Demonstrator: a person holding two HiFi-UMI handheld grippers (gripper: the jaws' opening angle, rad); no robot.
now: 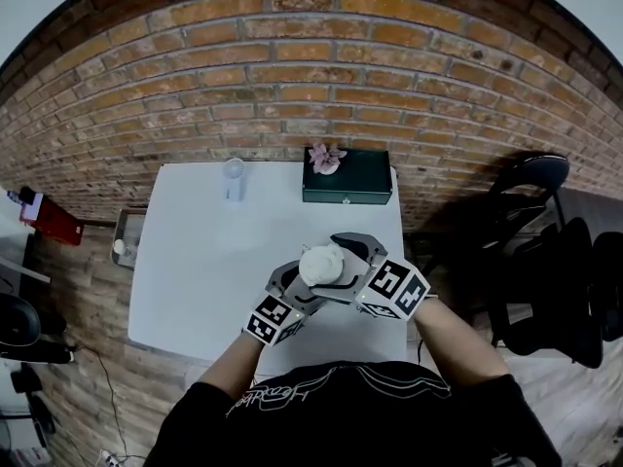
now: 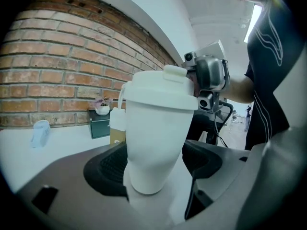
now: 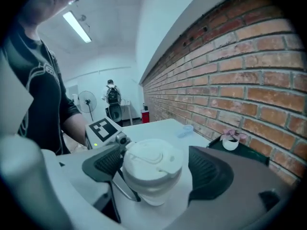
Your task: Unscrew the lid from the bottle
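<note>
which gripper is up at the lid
The right gripper, its jaws open around the lid; the left gripper clamps the bottle lower down.

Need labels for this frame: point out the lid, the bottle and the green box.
lid [image 3: 152,157], right gripper view, its top.
bottle [image 2: 156,143], left gripper view, mid-body.
green box [image 1: 347,175], head view, its top face.

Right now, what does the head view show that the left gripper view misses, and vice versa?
Only the head view: a black chair right of the table, and a red object at the far left. Only the left gripper view: the left tongs clamped on the tapered bottle, and a ceiling light strip. Both: that white bottle with its lid, the green box, the clear cup, the brick wall.
</note>
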